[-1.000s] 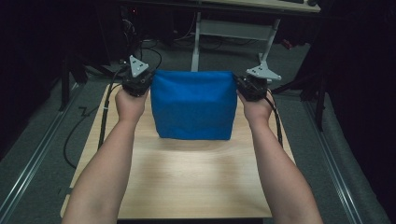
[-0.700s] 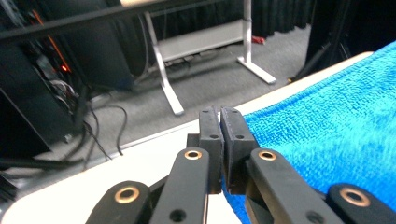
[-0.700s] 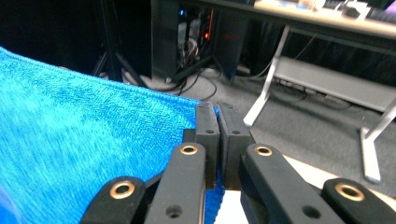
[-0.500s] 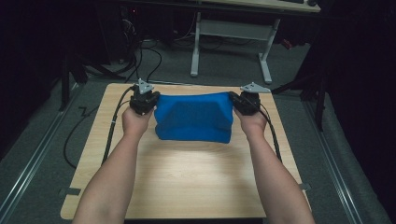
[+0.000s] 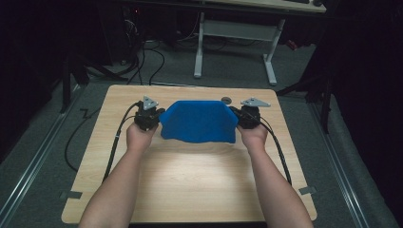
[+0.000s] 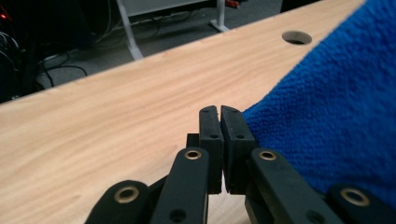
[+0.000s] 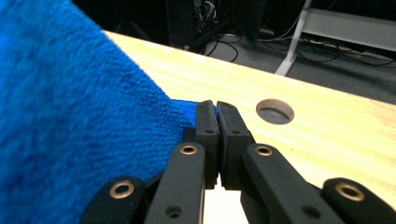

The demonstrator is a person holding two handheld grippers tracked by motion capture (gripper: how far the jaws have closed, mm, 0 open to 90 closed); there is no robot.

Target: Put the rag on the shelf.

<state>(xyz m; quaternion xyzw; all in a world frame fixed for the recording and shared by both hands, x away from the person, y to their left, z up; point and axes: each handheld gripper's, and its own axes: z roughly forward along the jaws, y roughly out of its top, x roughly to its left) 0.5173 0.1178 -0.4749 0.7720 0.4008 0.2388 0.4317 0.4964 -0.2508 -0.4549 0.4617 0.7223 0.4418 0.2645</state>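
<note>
While both hands hold their tools over the table, scene reads as follows:

Cloth: blue towel (image 5: 198,121), terry weave, stretched between the two grippers, far half of the wooden table (image 5: 190,180); lower edge sags toward the tabletop, contact there unclear.

Left gripper: left gripper (image 5: 151,117) at the towel's left corner; in the left gripper view (image 6: 219,122) the two black jaws are pressed together, blue fabric bunched against the right-hand jaw, corner pinched.

Right gripper: right gripper (image 5: 241,117) at the towel's right corner; in the right gripper view (image 7: 216,116) jaws clamped tight, a sliver of blue peeks between the tips, so gripping towel.

Hands: left hand (image 5: 140,135) and right hand (image 5: 253,134) wrapped round the gripper bodies, forearms coming in from the near edge.

Cables: a black cable (image 5: 114,147) trails back along each forearm.

Table hole: round hole (image 5: 226,100) near the far edge, just beyond the towel's top edge, towards the right gripper.

Background: white desk frame (image 5: 235,33) on grey floor behind the table, well apart.
</note>
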